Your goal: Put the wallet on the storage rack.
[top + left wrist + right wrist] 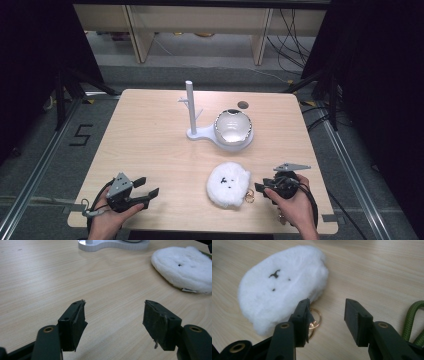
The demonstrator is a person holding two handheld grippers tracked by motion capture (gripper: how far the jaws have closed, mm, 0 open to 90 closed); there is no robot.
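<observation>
My left gripper (150,192) sits at the near left corner of the table (150,135), jaws spread wide with nothing between them – in the left gripper view (113,315) there's just bare wood between the pads, and the jaws point off toward the right side of the table.

Moving right: a white stand (191,107) with an upright post and a couple of little side pegs stands near the middle-back, and a shiny bowl (232,126) sits on the round end of its base, just right of the post.

In front of that, near my edge, lies the fluffy white plush (228,184) – flat on the table, a roundish oval with small black face marks on top. Its long axis runs roughly from the far side toward me, and a gold key ring (249,198) pokes out at its near right end.

My right gripper (261,189) is just right of the plush, jaws open and empty, one jaw right over the ring in the right gripper view (325,315). A green cord (413,320) lies at the far right there.
</observation>
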